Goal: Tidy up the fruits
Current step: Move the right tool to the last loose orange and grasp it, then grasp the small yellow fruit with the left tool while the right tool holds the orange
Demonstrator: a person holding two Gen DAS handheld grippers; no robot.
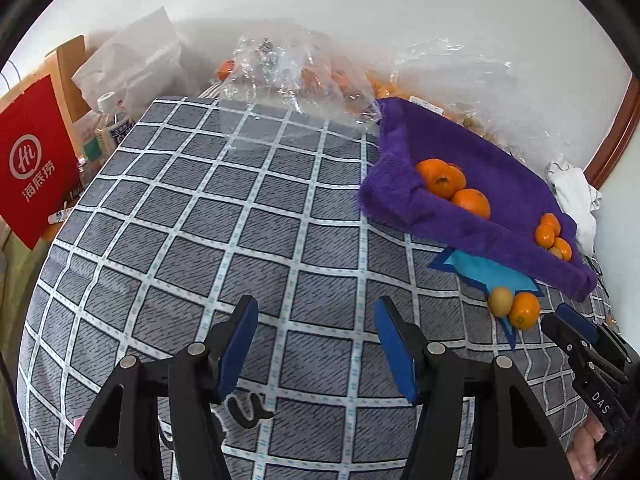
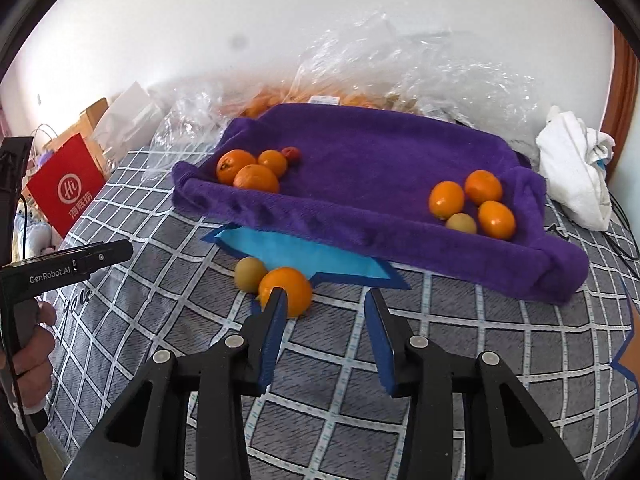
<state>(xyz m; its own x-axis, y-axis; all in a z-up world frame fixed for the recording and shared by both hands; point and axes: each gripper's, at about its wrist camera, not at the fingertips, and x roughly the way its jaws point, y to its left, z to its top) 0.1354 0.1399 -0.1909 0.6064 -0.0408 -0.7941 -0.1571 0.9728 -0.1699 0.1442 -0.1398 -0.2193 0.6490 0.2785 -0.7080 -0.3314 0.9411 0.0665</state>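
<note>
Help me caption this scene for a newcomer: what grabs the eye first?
The fluffy purple fabric tray on the grey checked cloth stands out, with bright orange citrus fruits clustered at its left end and right end. In front of it, one loose orange fruit and a small yellow-green fruit lie by a blue paper sheet, just ahead of the open right gripper.

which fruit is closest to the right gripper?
The orange citrus fruit on the checked cloth, outside the purple towel tray. It sits by the right gripper's left fingertip; the yellow-green fruit lies just beyond it.
</note>
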